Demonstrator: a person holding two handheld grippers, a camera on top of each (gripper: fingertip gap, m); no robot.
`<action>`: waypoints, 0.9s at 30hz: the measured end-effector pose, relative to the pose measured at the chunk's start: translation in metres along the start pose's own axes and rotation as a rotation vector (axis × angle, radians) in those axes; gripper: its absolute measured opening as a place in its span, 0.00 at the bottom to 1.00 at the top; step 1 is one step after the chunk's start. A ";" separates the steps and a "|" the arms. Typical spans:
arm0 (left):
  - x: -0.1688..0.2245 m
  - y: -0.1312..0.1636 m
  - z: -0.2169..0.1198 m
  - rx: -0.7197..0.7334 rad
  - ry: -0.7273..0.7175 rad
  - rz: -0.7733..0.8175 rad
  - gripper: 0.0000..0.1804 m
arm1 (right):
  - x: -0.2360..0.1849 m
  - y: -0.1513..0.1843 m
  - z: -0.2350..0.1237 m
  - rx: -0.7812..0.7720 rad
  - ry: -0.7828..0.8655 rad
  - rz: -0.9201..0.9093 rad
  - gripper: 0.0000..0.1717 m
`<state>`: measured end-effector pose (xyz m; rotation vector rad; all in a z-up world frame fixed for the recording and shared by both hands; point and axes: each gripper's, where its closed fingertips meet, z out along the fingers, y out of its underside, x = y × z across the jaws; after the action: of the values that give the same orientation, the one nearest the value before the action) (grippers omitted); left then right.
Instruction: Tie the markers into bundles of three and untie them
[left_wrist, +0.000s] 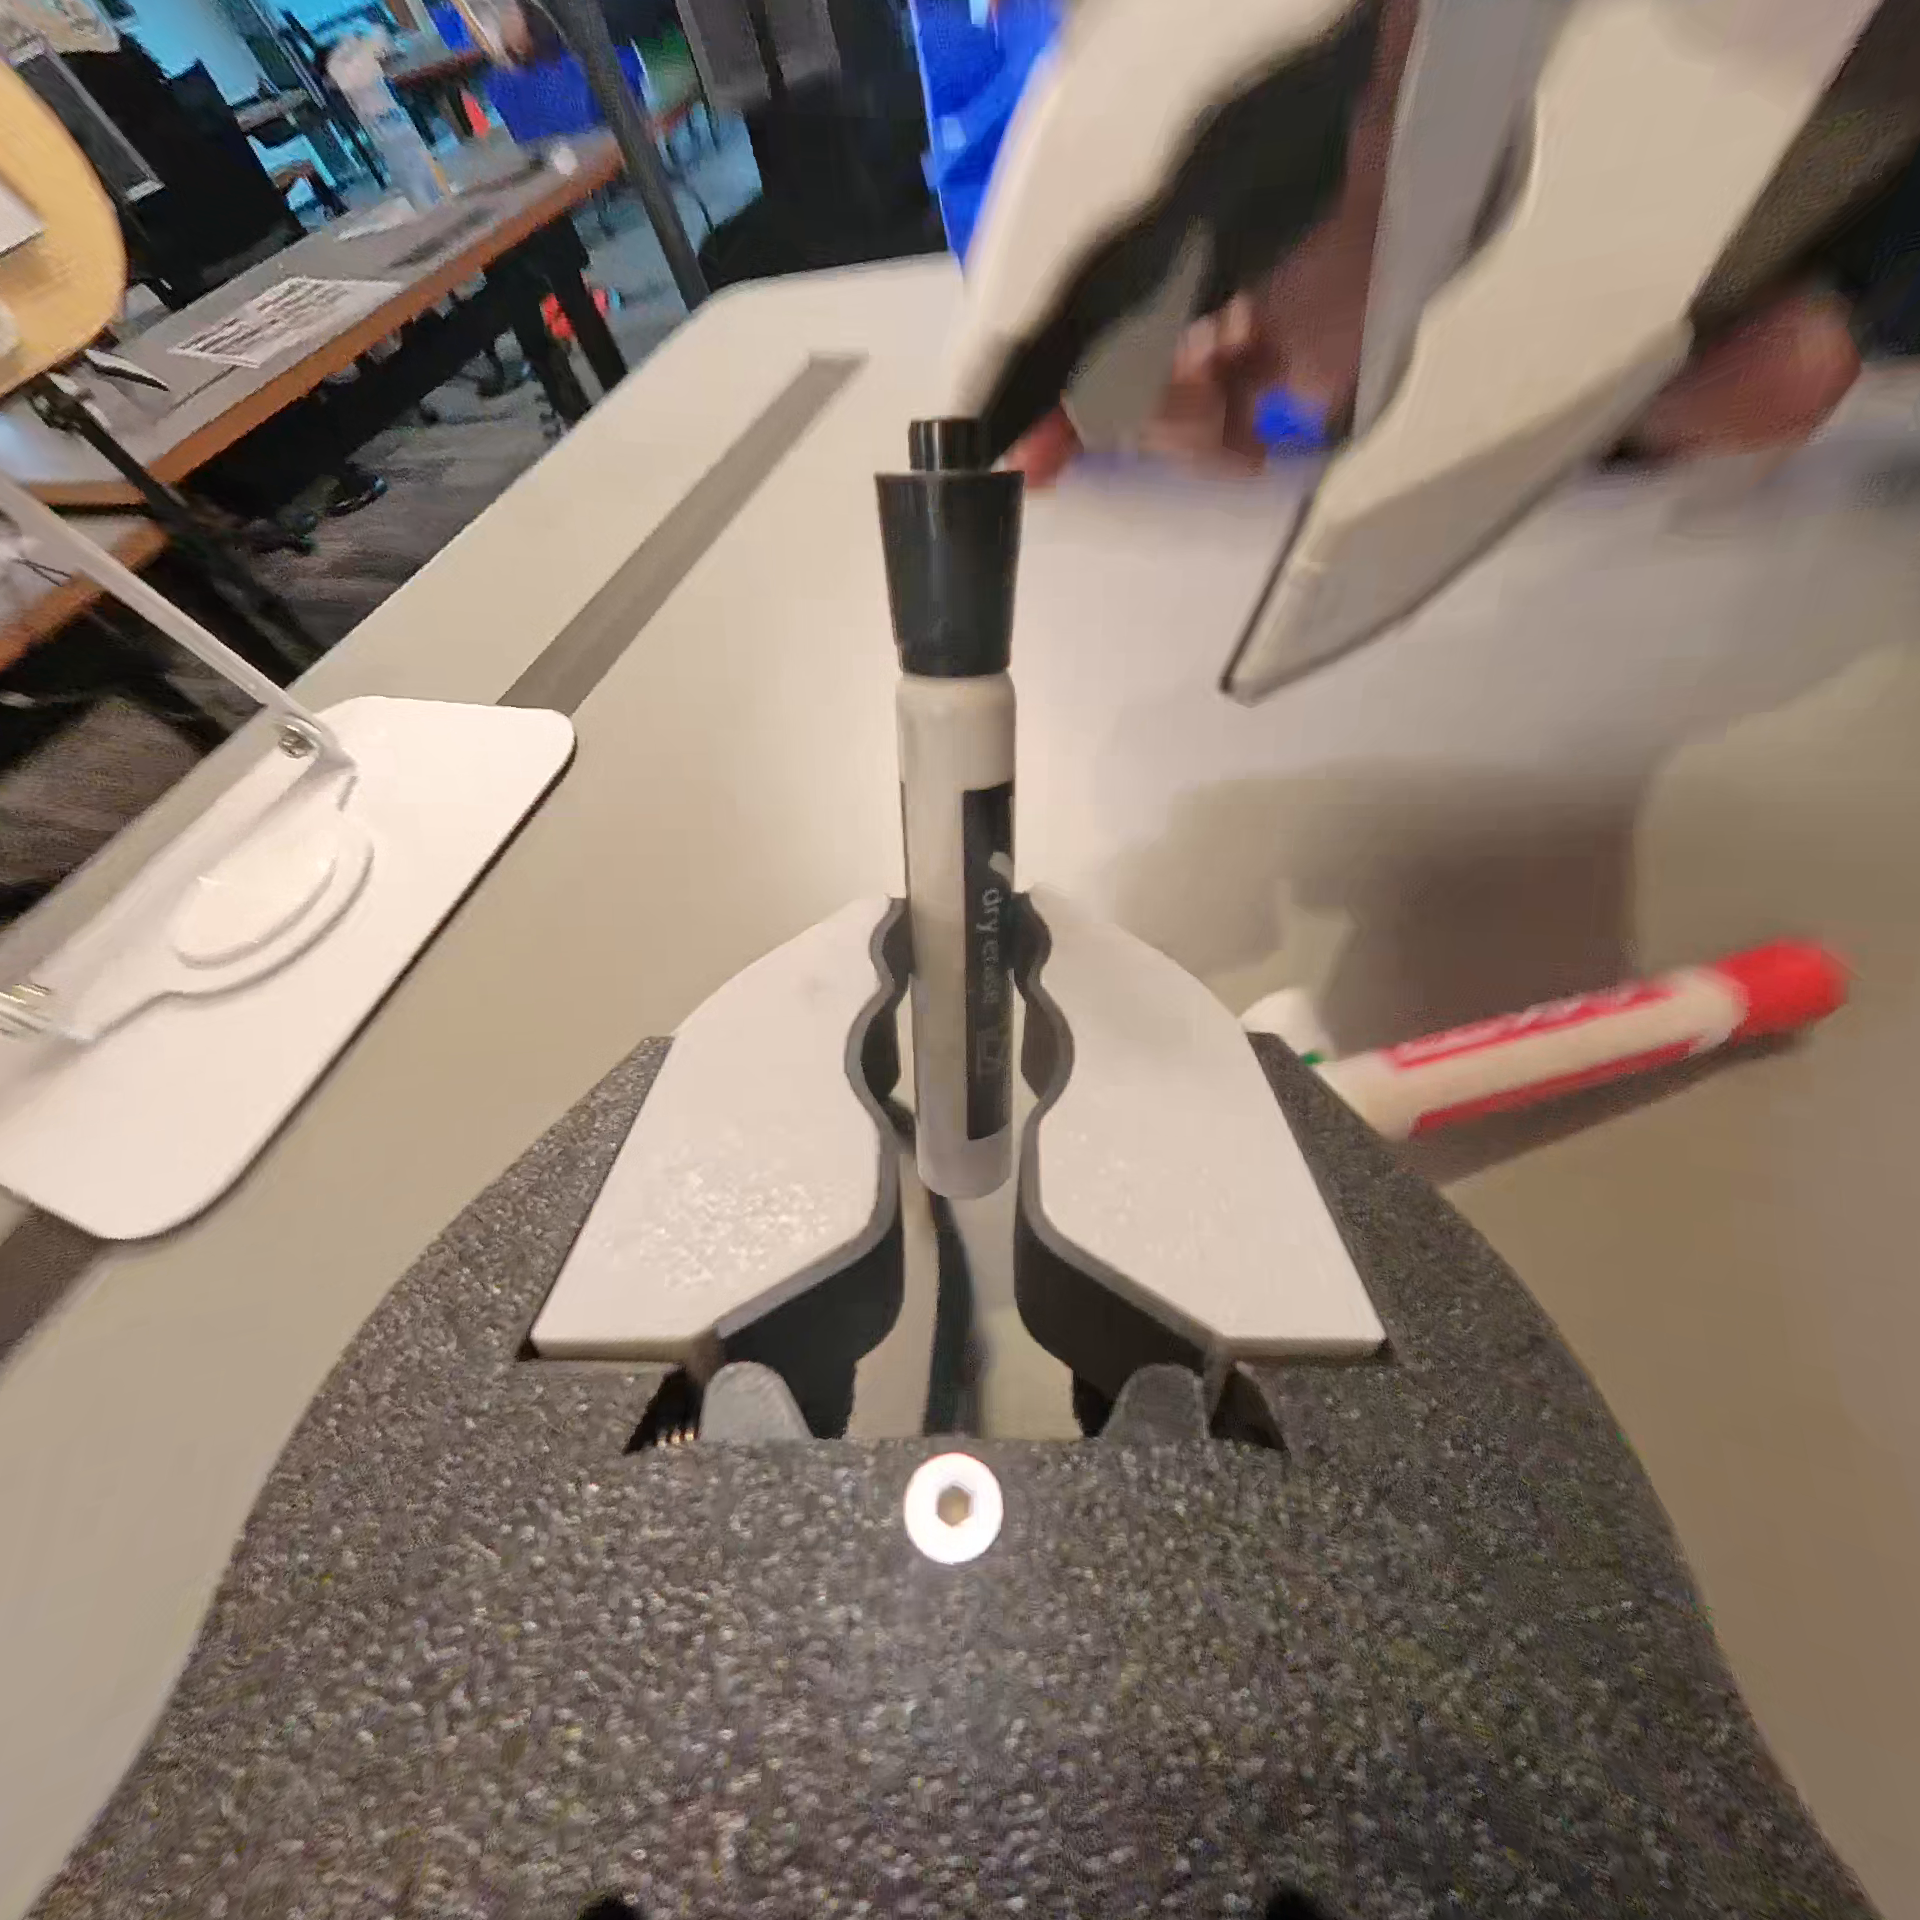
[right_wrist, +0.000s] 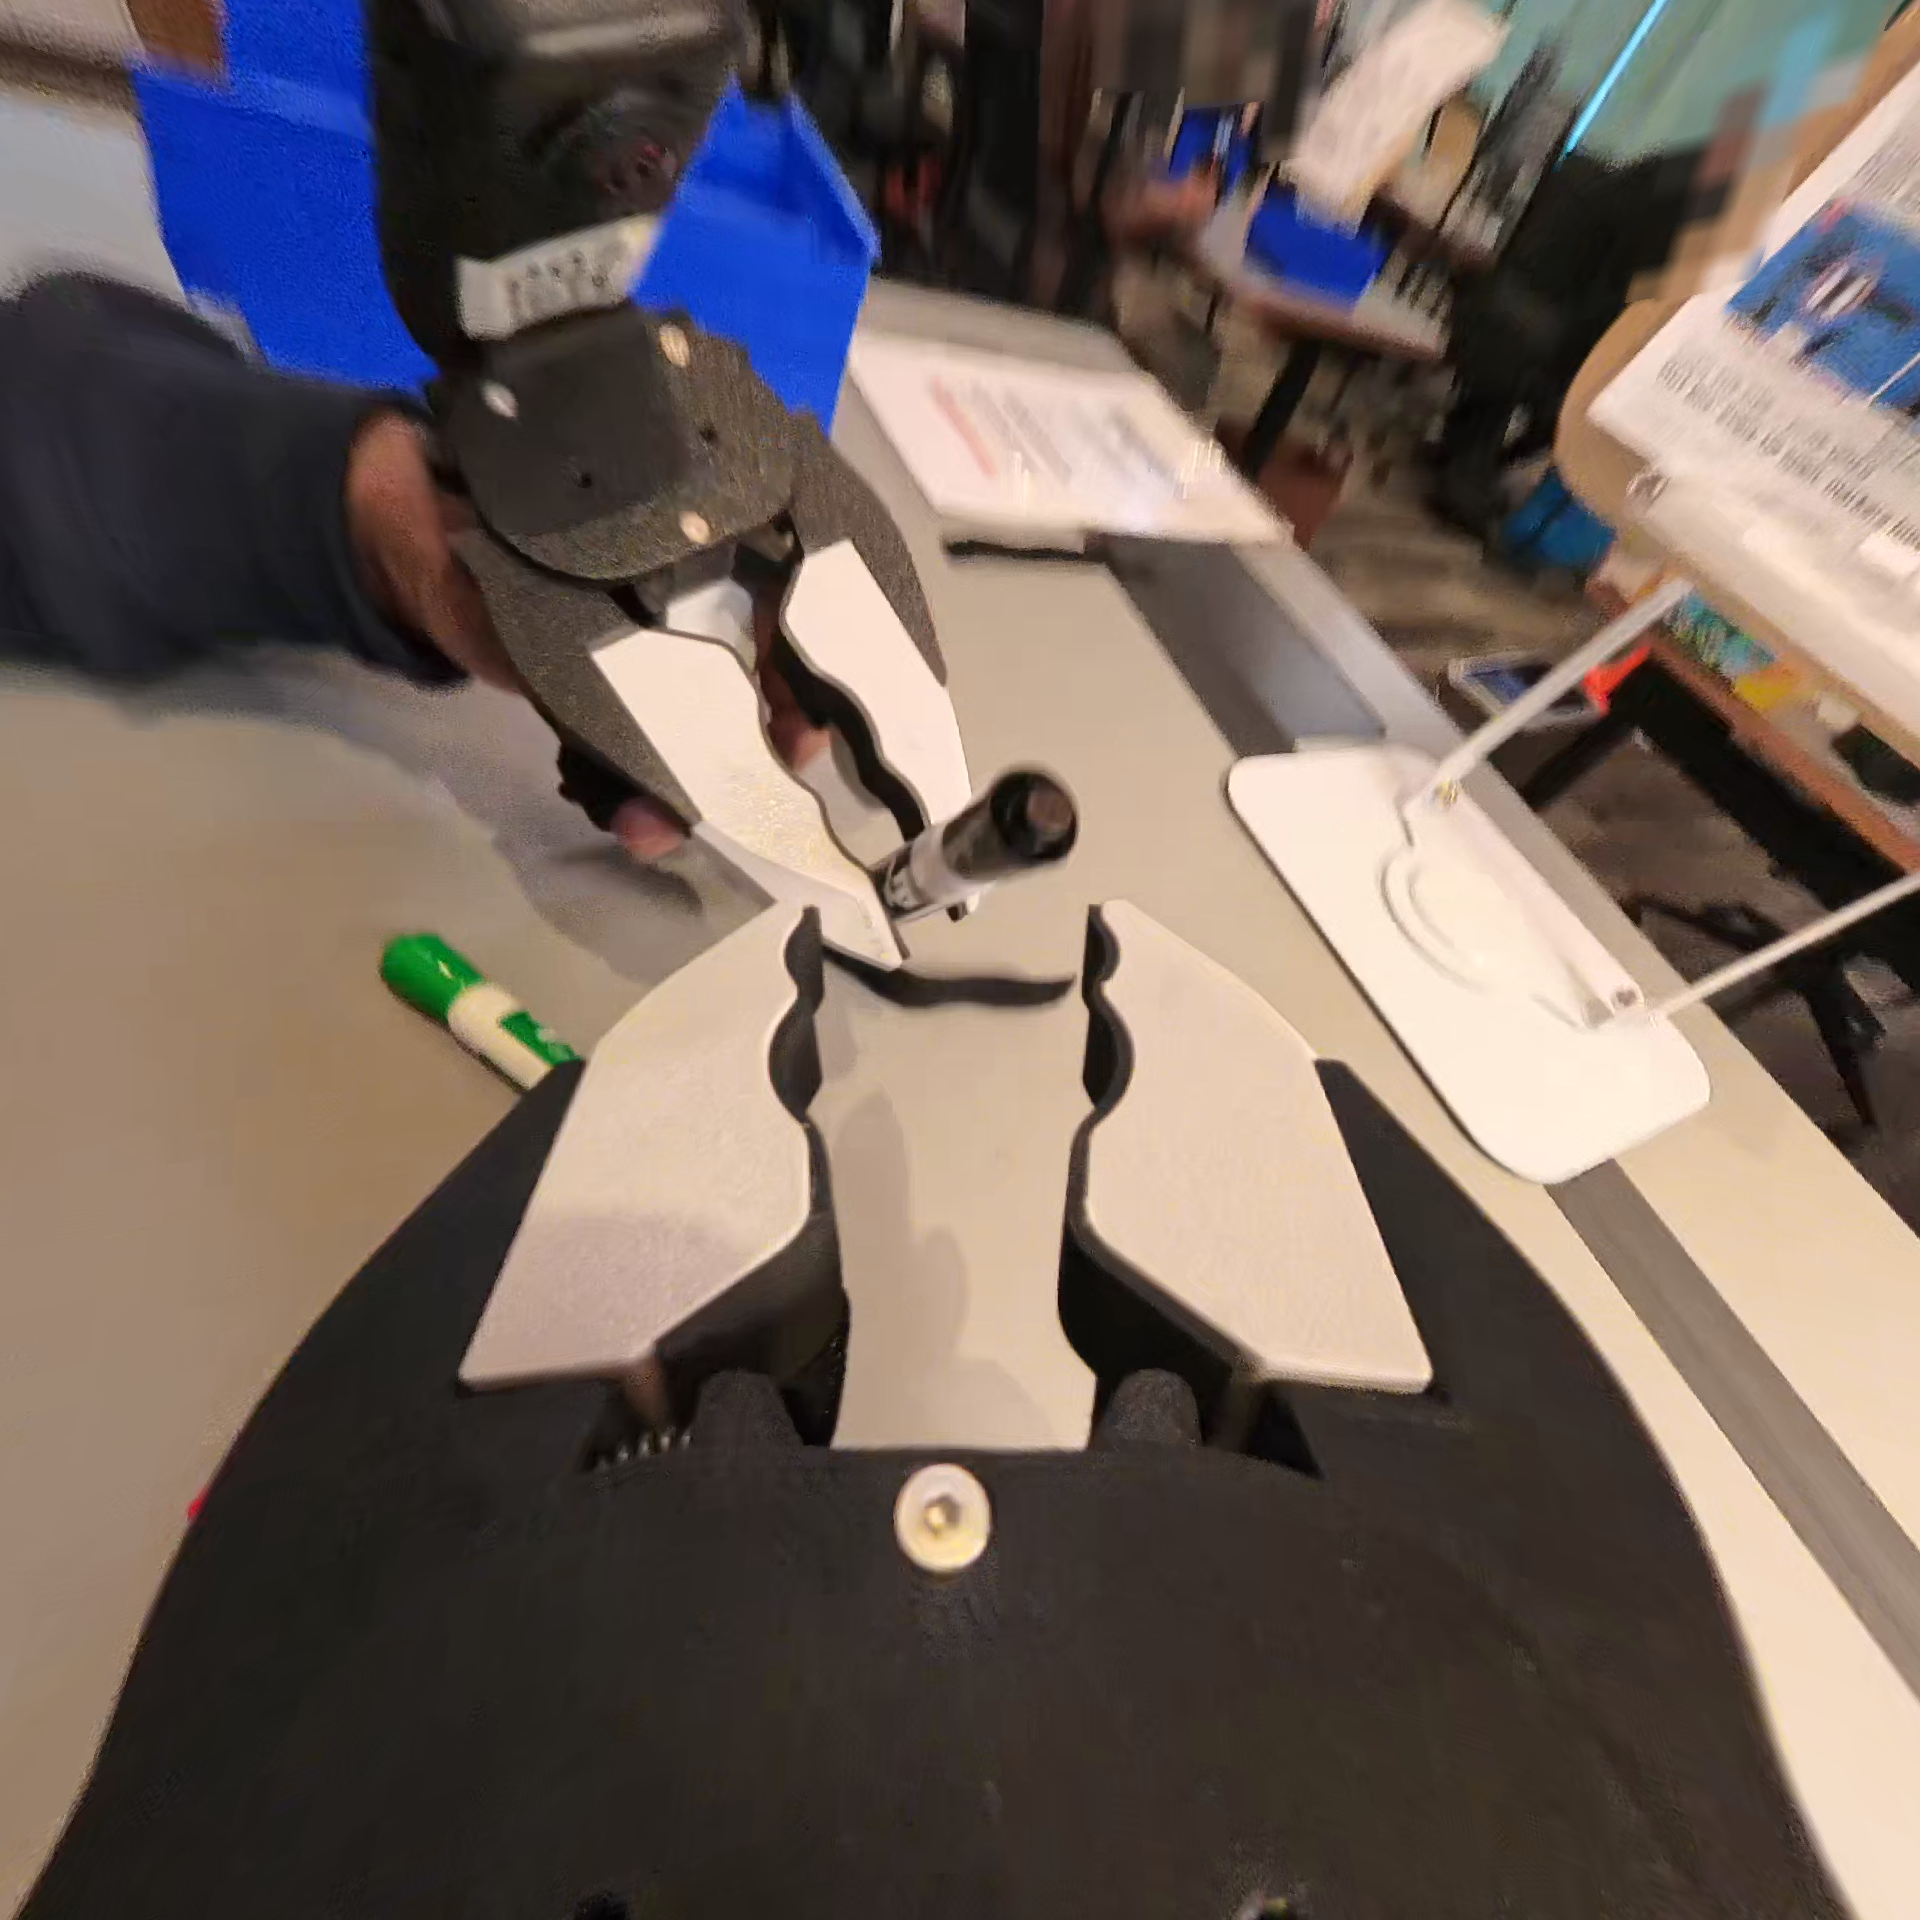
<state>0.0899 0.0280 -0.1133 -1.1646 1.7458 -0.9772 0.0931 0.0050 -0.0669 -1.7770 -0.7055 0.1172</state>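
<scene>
Motion blur smears right gripper (left_wrist: 1351, 540) above black marker (left_wrist: 956, 790).

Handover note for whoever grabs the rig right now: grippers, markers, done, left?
Left gripper: shut on the black marker, held off the table, cap away from the gripper.
Right gripper: open, nothing between its fingers, hovering over the black strap lying on the table.
Red marker and green marker lie loose on the table.
Done: no bundle is tied at the moment.
Left: gather all three markers, tie with the strap, then untie.
</scene>
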 end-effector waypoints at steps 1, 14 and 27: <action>0.000 -0.009 -0.006 0.068 0.031 -0.091 0.11 | -0.001 -0.005 0.000 0.067 -0.011 0.025 0.29; 0.038 -0.069 -0.026 0.409 0.272 -0.416 0.11 | -0.048 0.016 0.033 0.145 -0.143 0.215 0.29; 0.043 -0.082 -0.038 0.441 0.245 -0.292 0.18 | -0.055 0.028 0.036 0.045 -0.123 0.129 0.09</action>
<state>0.0712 -0.0292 -0.0336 -1.0553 1.4525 -1.6455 0.0439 0.0025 -0.1190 -1.7824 -0.6695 0.3294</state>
